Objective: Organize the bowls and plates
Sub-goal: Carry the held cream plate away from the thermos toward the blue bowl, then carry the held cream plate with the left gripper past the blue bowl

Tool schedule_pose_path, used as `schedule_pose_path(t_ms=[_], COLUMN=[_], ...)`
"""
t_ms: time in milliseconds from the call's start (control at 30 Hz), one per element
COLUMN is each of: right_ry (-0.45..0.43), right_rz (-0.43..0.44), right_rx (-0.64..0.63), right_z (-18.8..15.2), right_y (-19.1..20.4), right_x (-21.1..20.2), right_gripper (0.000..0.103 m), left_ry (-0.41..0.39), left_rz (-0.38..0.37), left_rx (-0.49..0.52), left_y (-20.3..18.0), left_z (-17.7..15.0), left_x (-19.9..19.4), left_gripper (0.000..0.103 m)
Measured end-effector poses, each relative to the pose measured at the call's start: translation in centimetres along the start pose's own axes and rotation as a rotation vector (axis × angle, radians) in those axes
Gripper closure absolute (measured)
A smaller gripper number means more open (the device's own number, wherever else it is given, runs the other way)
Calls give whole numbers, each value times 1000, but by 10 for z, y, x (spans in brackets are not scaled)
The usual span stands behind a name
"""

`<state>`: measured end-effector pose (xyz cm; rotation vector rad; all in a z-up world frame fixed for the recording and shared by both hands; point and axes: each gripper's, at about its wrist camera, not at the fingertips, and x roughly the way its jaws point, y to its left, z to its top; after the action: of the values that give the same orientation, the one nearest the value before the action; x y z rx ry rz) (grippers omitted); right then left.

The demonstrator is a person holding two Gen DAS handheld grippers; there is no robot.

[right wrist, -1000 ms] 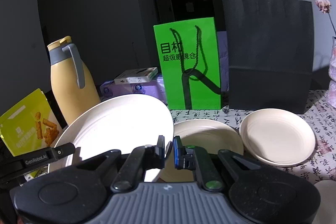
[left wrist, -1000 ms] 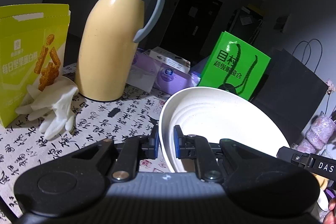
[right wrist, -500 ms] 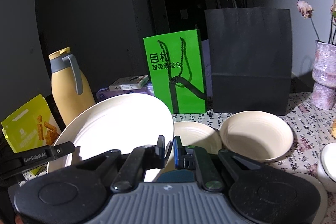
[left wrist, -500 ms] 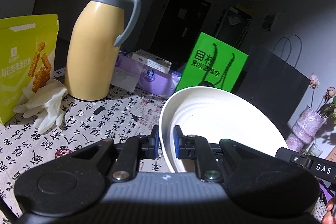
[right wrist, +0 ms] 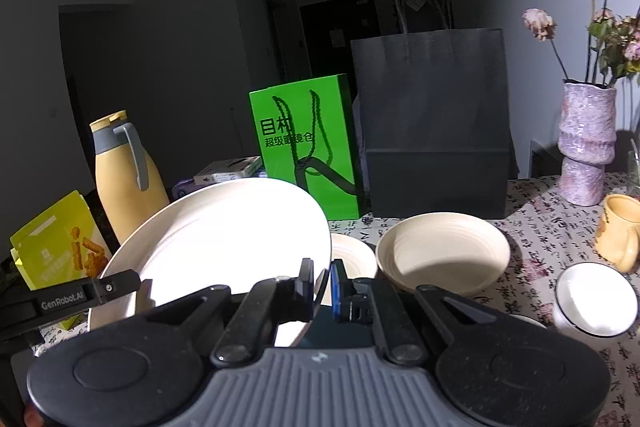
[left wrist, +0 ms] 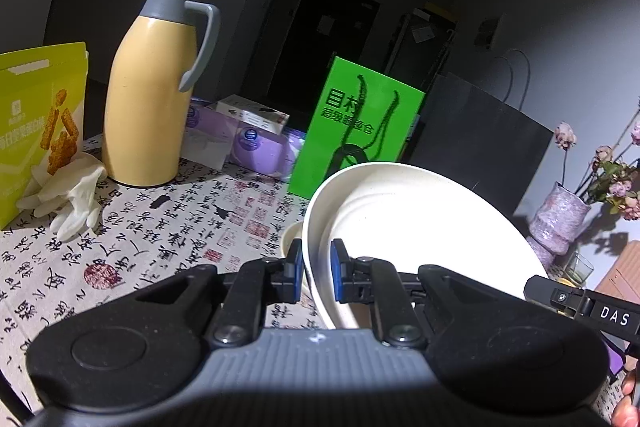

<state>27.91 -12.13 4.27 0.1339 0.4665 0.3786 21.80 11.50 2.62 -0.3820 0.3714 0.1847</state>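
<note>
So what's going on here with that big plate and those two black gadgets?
A person is tidying dishes with two hand-held grippers. The left gripper and the right gripper each pinch an opposite edge of one large cream plate, held tilted above the patterned tablecloth. Behind it sit a smaller cream plate and a cream bowl, likely the stack it will join. A white bowl waits to the right.

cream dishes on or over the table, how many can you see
3. A large plate is held up between both grippers. A smaller plate sits on the table, partly hidden behind it. A bowl rests to its right. More could be hidden behind the large plate.
</note>
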Motion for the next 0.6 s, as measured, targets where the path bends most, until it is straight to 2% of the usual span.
schedule_pose_path(t_ms=[600], right_ry=[-31], right_rz=[-19], right_rx=[28], right_z=[-14], right_y=[-45], right_x=[-66], right_gripper=[95], left_ry=[-9], left_rz=[-31], left_rx=[59], left_y=[-57], left_z=[-29], left_x=[-43], left_gripper=[90])
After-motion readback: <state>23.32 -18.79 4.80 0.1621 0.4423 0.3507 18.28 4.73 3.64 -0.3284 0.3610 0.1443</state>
